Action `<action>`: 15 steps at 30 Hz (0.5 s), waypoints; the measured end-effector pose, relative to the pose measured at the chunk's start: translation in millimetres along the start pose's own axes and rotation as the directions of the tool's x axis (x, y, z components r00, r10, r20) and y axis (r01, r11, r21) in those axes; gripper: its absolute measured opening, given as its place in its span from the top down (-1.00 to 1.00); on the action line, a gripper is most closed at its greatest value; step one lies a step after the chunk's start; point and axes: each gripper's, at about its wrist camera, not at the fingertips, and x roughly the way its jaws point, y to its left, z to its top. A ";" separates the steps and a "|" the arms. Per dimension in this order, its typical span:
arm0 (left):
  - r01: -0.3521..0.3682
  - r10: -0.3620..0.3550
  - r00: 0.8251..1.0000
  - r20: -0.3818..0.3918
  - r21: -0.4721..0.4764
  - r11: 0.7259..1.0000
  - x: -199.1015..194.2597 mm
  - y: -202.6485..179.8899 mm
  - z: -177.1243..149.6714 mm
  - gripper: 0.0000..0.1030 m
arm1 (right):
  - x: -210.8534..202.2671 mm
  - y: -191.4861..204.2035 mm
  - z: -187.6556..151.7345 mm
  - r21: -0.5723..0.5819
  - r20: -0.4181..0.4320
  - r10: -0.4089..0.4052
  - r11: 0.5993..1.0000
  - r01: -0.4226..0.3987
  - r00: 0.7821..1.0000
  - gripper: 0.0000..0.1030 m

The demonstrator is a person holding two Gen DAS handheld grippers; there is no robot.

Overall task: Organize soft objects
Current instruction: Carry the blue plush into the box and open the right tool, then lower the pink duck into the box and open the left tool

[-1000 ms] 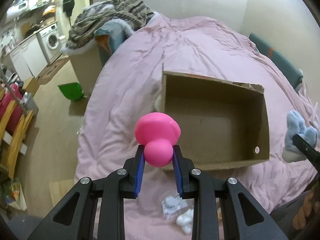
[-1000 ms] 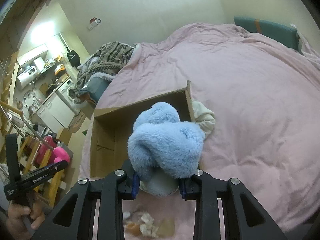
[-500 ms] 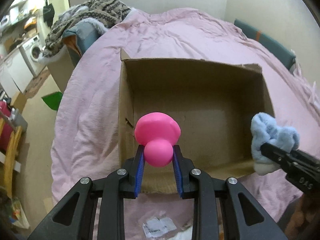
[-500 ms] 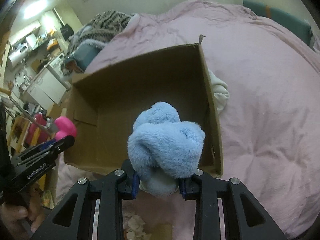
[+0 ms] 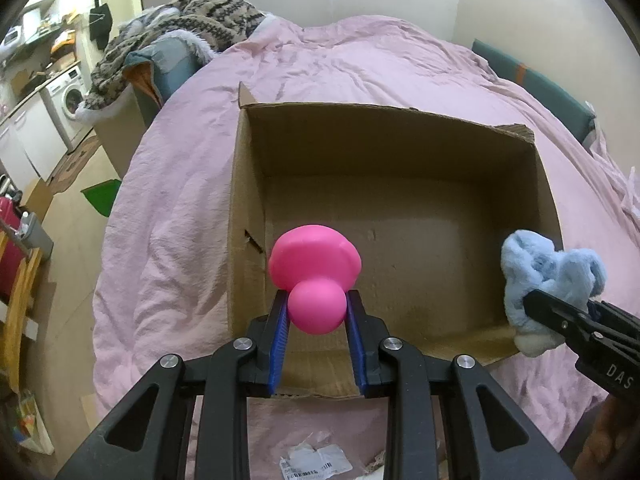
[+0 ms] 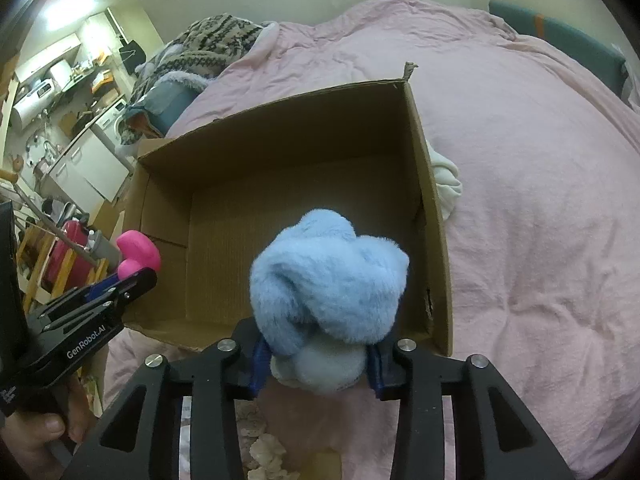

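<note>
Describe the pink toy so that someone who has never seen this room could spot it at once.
Find the pink bed cover, then the open cardboard box on it. At the box's near-left corner, the left gripper holds the pink toy: smooth, glossy, a ball under a wider cap, unlike the fluffy blue plush toy opposite.

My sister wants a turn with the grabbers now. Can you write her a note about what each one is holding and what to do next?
Left gripper: jaws shut on the pink squishy toy, held over the near left part of the cardboard box.
Right gripper: jaws shut on the fluffy blue toy, held over the near right part of the box.
The box sits on the pink bedspread, and nothing shows inside it.
Done: both toys picked up and brought to the box.
Left: probably lower each one in and open the jaws.
</note>
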 end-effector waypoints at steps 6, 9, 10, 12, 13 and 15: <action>0.010 -0.010 1.000 -0.007 -0.012 1.000 1.9 1.5 -1.7 0.52 | 1.3 1.5 -0.8 0.000 -0.002 0.005 1.000 -0.005 1.000 -0.15; 0.015 -0.015 1.000 0.005 -0.024 1.000 0.4 4.2 -1.2 0.52 | -2.8 0.5 -0.3 -0.001 0.026 -0.028 1.000 0.028 0.999 -0.32; 0.016 -0.016 1.000 0.001 -0.026 1.000 1.1 4.8 -1.1 0.52 | -4.6 -0.1 0.4 0.005 0.034 -0.021 1.000 0.021 0.999 -0.36; 0.014 -0.014 1.000 -0.006 -0.026 1.000 2.0 4.1 -1.7 0.52 | -7.5 -2.8 1.0 0.021 0.045 -0.006 1.000 0.005 0.999 -0.52; 0.013 -0.013 1.000 -0.010 -0.024 1.000 2.5 3.9 -2.0 0.52 | -8.8 -4.3 1.3 0.031 0.051 -0.001 1.000 0.000 0.999 -0.53; 0.010 -0.010 1.000 -0.011 -0.018 1.000 2.4 2.9 -2.4 0.50 | -9.5 -6.0 1.7 0.042 0.054 0.005 0.999 -0.007 0.999 -0.54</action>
